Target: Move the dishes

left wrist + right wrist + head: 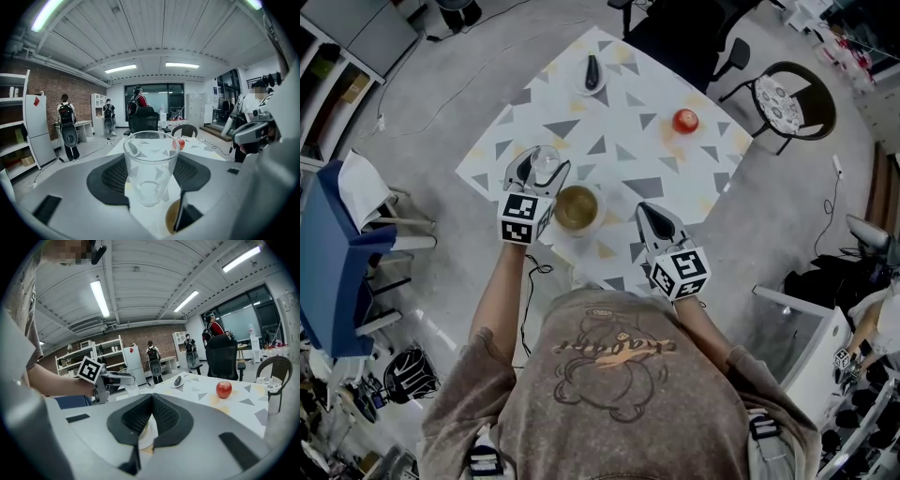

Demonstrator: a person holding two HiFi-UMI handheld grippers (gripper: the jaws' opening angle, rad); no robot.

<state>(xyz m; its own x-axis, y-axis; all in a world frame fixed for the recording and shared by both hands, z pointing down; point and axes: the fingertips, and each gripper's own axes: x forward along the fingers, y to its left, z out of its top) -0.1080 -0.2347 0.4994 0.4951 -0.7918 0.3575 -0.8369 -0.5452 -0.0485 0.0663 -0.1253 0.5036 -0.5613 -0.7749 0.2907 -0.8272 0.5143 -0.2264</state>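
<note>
The fingers (108, 177) of the left gripper (151, 157) are grasping a clear, empty glass (150, 187), one pad on each side of its lower wall. The glass is standing upright between them, at the left side of the desk (619, 155), just beside a bowl (577, 207) of brownish liquid sitting on a white plate (600, 221). Whether the base of the glass is clear of the desk cannot be told from these views.

The step in hand is judged to be carrying this glass to a new spot. Doing it well means holding the grip even, since smooth glass slips easily and a hard squeeze adds nothing. The glass should be kept upright, and its path should be bending away from the bowl, which a knock could spill.

The right gripper (151, 399) is empty, its fingers (133, 416) clenched together at the tips and pointing over the plate's near edge. It is best left low and quiet so the two grippers are not crossing.

Farther out, a red apple (685, 120) and a small dish (592, 75) holding something dark are lying well apart from the glass, with bare desk between them for setting it down.
</note>
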